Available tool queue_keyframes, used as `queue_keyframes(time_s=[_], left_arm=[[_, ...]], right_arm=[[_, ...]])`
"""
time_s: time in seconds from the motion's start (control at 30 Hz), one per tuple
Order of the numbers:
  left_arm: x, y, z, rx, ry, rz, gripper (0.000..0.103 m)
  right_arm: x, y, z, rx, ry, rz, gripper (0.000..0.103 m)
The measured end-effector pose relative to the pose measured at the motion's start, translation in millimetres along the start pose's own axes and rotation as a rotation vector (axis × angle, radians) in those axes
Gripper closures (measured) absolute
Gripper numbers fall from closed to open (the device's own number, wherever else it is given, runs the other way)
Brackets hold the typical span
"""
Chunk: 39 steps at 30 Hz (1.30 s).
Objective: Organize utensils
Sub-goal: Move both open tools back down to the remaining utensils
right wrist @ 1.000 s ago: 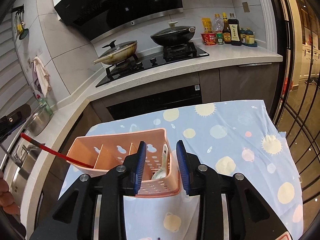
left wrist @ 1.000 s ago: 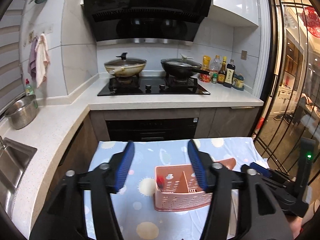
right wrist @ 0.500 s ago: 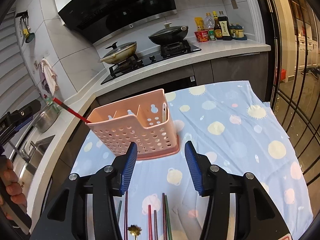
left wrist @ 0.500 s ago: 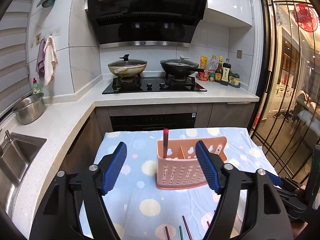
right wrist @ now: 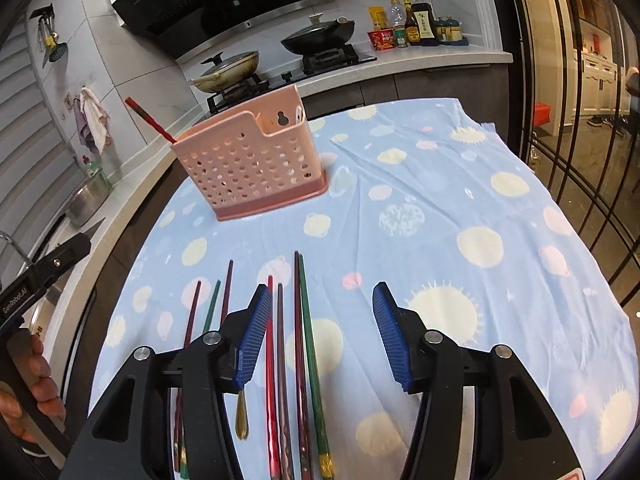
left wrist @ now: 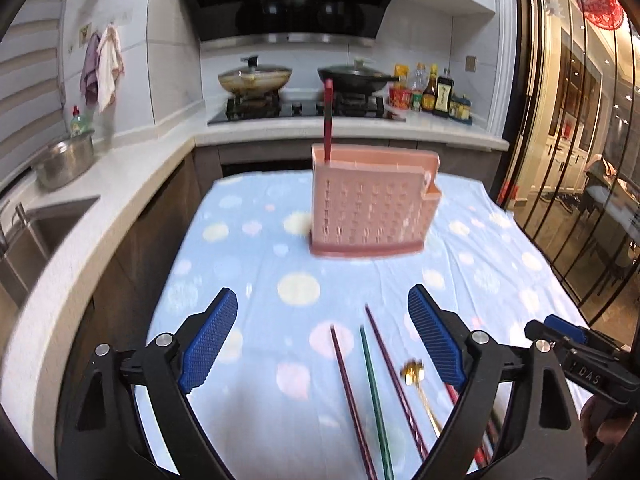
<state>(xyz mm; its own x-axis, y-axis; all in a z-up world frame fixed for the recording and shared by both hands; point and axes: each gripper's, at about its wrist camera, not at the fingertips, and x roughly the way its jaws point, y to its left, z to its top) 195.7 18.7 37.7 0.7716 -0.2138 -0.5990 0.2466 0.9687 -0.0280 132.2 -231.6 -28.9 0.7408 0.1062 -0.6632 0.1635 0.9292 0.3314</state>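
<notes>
The pink caddy (right wrist: pixel 256 160) stands upright on the cloth-covered bench (right wrist: pixel 480 200), toward its far side, with one red chopstick (right wrist: pixel 150 120) leaning out of its left end and a pale utensil just showing at the right — so the sorting is barely begun. Most of the work lies on the near cloth: two loose groups of chopsticks (right wrist: pixel 300 340), red, maroon and green, plus a gold spoon (left wrist: pixel 416 376) between them. The left hand-held gripper (left wrist: pixel 322 340) has just been opening, its jaws now spread wide and empty above the left group. The right hand-held gripper (right wrist: pixel 320 336) has opened part-way, with several chopsticks lying below its gap — nothing held yet.
</notes>
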Motion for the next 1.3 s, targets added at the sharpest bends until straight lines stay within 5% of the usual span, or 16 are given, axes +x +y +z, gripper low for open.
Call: queue_keyframes(time_s=[0.57, 1.3], left_arm=[[12, -15, -116, 0.001, 0.214, -0.028, 0.019], [13, -6, -149, 0.003, 0.265, 0.001, 0.019]], right_arm=[[-17, -10, -88, -0.046, 0.091, -0.044, 0.051], [-13, 2, -113, -0.111, 0.120, -0.056, 0.051]])
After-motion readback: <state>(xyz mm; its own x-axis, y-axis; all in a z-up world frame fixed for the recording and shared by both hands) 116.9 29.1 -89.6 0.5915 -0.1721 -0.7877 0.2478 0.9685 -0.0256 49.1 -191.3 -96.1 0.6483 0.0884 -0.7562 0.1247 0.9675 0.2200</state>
